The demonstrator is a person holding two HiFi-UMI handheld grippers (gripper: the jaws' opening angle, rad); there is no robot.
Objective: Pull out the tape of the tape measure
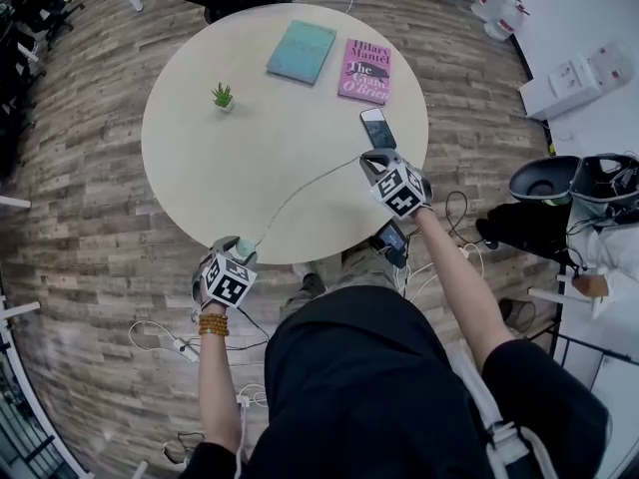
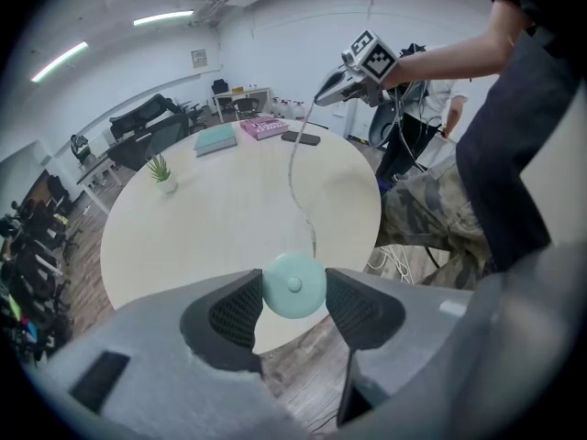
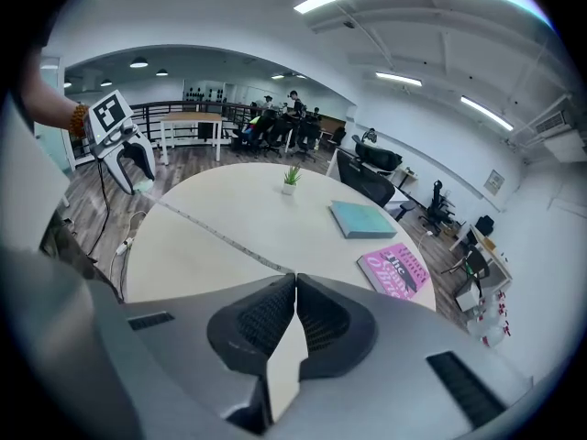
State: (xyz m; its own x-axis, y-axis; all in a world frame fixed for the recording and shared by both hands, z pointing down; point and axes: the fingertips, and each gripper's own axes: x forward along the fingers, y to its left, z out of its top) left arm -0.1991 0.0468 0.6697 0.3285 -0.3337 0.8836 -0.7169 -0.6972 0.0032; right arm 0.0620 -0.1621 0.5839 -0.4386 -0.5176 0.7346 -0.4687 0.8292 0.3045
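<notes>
The round table [image 1: 200, 138] fills the middle of the head view, and the task runs across its near right part. On the far side lie 2 books, a teal book [image 1: 302, 52] and a pink book [image 1: 365, 70], well clear of the work, while a phone [image 1: 377, 128] lies just beyond your right gripper [image 1: 375, 158] and a small plant [image 1: 223, 97] stands off to the left. Your left gripper [image 1: 243, 249] hangs at the table's near edge with its jaws set wide and both pads pressed against the round, mint-green tape measure case [image 2: 293, 285], so the case is held there and not resting on the table. Your right gripper is over the table's right side, jaws pinched together on the end of the tape [image 1: 300, 193]. Between the 2 grippers the tape runs out in 1 long, slightly slack curve that dips toward the tabletop. As I read it, the pull is well along: a long run of tape is already out of the case, and both grips look sound. What may be left is to draw your hands further apart if more length is wanted. How much tape remains coiled inside the case cannot be told from here.
</notes>
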